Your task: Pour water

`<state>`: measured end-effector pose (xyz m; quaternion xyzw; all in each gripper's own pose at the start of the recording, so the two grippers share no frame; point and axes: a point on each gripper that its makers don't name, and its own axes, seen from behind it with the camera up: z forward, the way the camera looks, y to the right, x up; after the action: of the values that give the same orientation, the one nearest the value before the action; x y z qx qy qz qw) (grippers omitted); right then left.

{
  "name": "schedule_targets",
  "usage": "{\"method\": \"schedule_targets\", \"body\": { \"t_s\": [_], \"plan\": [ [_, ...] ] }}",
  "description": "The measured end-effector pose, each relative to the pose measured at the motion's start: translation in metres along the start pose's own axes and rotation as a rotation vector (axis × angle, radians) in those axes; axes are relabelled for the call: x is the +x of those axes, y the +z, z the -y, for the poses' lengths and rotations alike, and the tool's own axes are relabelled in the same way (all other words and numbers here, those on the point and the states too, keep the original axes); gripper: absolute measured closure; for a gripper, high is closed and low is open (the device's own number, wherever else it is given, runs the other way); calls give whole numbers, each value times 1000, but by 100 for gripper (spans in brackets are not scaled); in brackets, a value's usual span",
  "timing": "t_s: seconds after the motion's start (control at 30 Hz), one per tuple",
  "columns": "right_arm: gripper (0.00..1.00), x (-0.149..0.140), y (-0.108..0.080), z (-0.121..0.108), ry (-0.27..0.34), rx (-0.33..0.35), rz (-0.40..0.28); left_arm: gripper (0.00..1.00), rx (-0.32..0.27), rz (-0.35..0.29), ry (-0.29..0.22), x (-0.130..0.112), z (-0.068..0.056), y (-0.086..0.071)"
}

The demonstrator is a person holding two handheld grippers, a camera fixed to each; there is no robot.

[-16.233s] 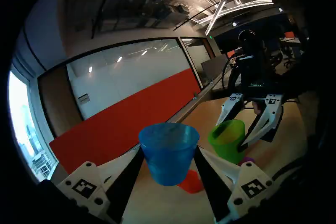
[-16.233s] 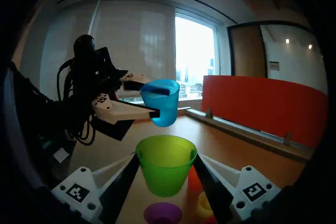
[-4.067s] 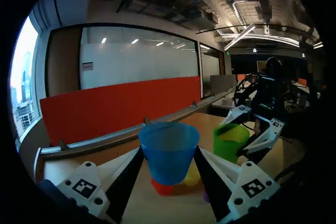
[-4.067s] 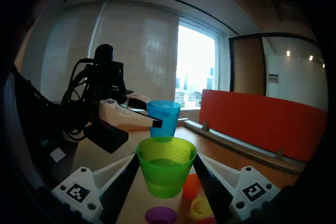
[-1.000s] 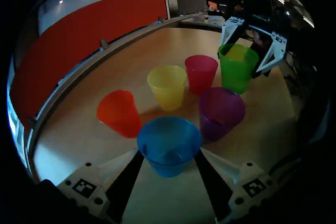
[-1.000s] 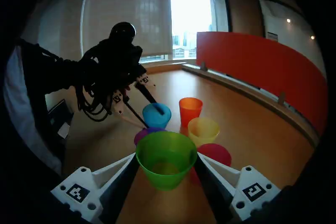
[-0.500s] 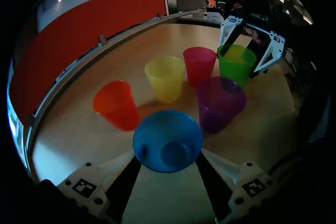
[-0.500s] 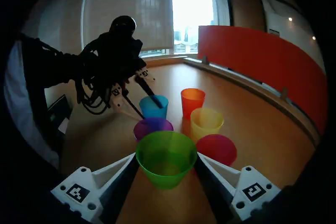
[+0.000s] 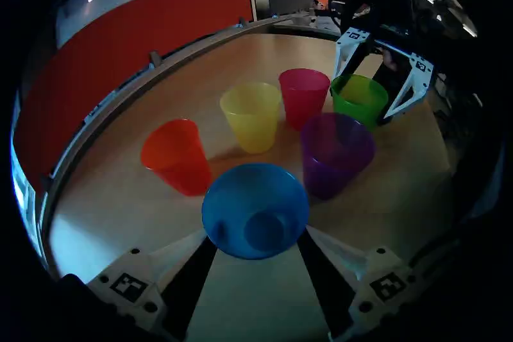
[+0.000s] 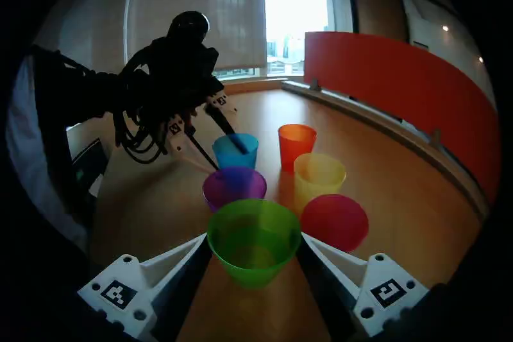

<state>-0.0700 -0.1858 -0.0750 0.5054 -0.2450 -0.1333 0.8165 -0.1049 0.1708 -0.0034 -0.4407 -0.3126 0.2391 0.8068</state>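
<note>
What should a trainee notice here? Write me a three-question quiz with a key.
1. Which cup stands between the orange cup and the red cup?
2. True or false: the left gripper holds the blue cup.
3. The right gripper holds the: A red cup, B green cup, C orange cup.

Key: 1 yellow cup; 2 true; 3 B.
</note>
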Motion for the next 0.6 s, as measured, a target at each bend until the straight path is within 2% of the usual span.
{"method": "schedule_targets", "body": {
  "t_s": [0.6],
  "plan": [
    [9, -13, 6, -1, 0, 1, 26, 17, 0, 11, 12, -2, -3, -1]
  ]
}}
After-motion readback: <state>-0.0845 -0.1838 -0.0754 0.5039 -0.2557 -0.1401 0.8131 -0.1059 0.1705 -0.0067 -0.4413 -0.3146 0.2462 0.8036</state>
